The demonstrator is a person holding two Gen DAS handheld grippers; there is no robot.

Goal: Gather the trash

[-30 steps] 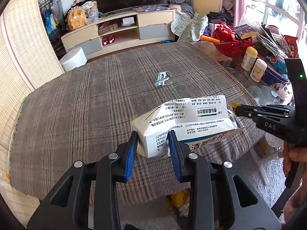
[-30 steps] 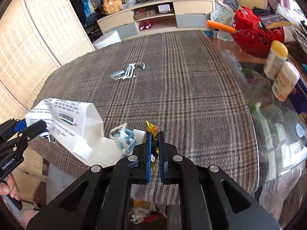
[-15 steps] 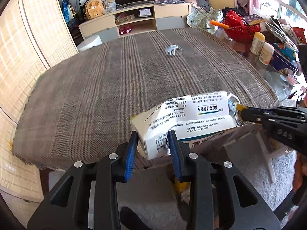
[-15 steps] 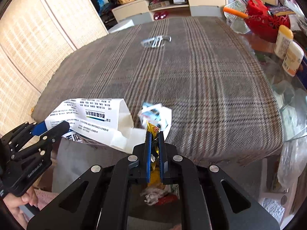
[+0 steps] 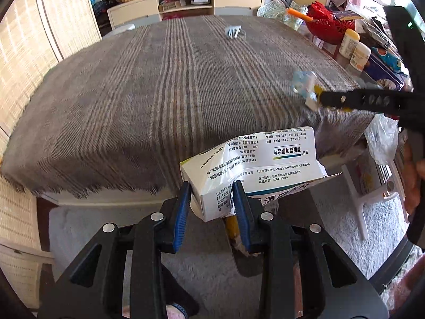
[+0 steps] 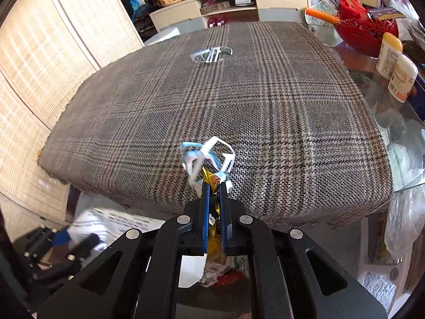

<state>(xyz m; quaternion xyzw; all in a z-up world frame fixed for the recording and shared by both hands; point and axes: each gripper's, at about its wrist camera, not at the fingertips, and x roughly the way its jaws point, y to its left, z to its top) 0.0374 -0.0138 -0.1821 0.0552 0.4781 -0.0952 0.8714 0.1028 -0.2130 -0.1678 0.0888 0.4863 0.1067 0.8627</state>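
Note:
My left gripper (image 5: 212, 194) is shut on a crumpled white medicine box (image 5: 255, 170) with green print, held off the table's near edge above the floor. My right gripper (image 6: 213, 186) is shut on a yellow wrapper (image 6: 209, 179); a tangle of white and blue plastic strips (image 6: 205, 154) hangs at its tips, over the near edge of the plaid tablecloth (image 6: 239, 101). In the left wrist view the right gripper (image 5: 321, 98) reaches in from the right with the strips (image 5: 302, 82). Another white plastic scrap (image 6: 212, 53) lies far on the cloth, also in the left wrist view (image 5: 233, 30).
A red basket (image 6: 364, 32) and two white bottles (image 6: 395, 61) stand on the glass table at right. Below the table edge, trash (image 6: 220, 273) lies on the floor. A wicker screen (image 6: 53, 53) stands at left. A TV cabinet (image 5: 186, 2) is beyond.
Both grippers pulled back off the table toward its near edge and dropped lower. The box now hangs below the table edge. The strip tangle came along with the right gripper.

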